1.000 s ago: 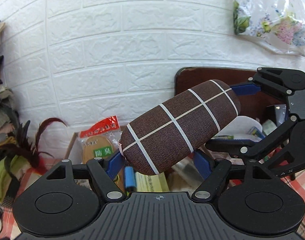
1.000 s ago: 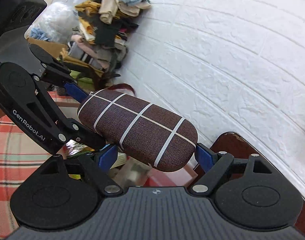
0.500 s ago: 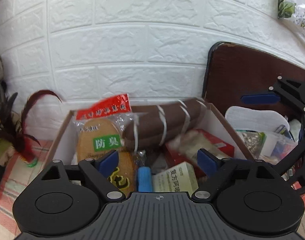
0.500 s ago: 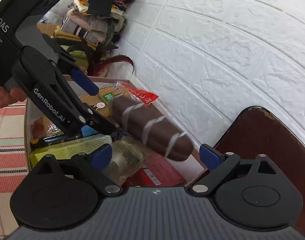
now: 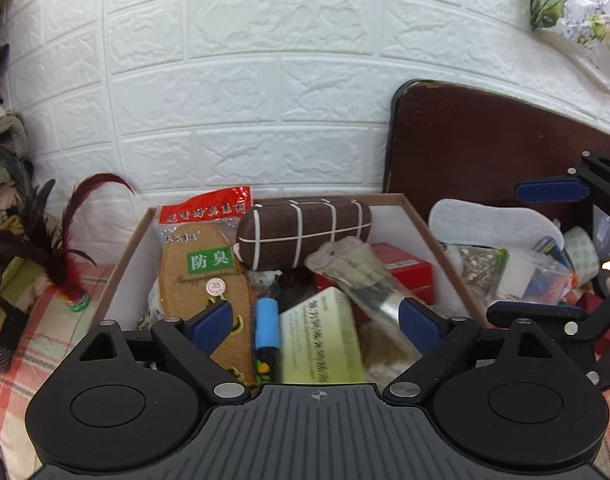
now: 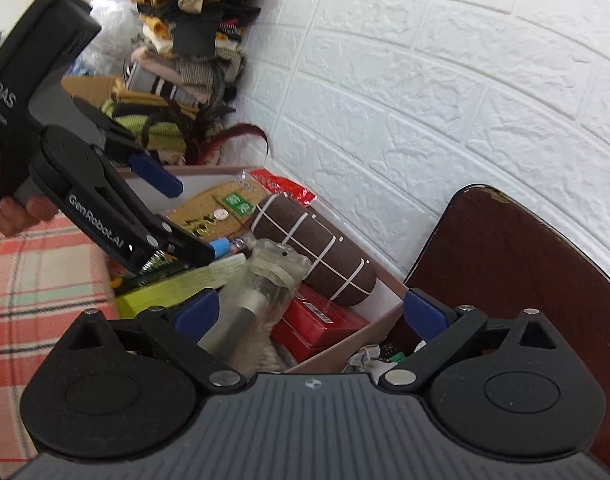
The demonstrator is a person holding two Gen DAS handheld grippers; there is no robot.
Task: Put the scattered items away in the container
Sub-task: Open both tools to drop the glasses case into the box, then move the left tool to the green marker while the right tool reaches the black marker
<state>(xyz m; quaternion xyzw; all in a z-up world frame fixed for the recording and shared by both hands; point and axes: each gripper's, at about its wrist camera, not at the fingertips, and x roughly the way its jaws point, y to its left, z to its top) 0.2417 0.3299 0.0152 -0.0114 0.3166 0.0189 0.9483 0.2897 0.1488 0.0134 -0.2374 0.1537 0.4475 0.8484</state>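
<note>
Left gripper (image 5: 313,322): fingers spread wide, nothing between them; a second ago both grippers carried the brown case together, so this is a completed release.
Right gripper (image 6: 311,310): likewise spread and empty, hovering at the box's near right corner, apart from the contents.
Container: cardboard box (image 5: 123,256) against the white brick wall, already crowded.
Brown case (image 5: 305,230): brown fabric with white grid lines, now lying on its side at the back of the box, resting on the other contents, touching the insole pack.
Insole pack (image 5: 207,272): leaning at the box's left side, red header up.
Red carton (image 5: 405,268): right side of the box, partly under the bagged brush.
Bagged brush (image 5: 357,272): clear wrapper, lying diagonally across the middle.
Yellow-green carton (image 5: 319,340): near edge, flat.
Blue marker (image 5: 267,322): between insole pack and carton.
Loose items (image 5: 505,264): a heap remains outside, right of the box.
Assessment: one item delivered; judged that further picks from the right-hand heap remain.
</note>
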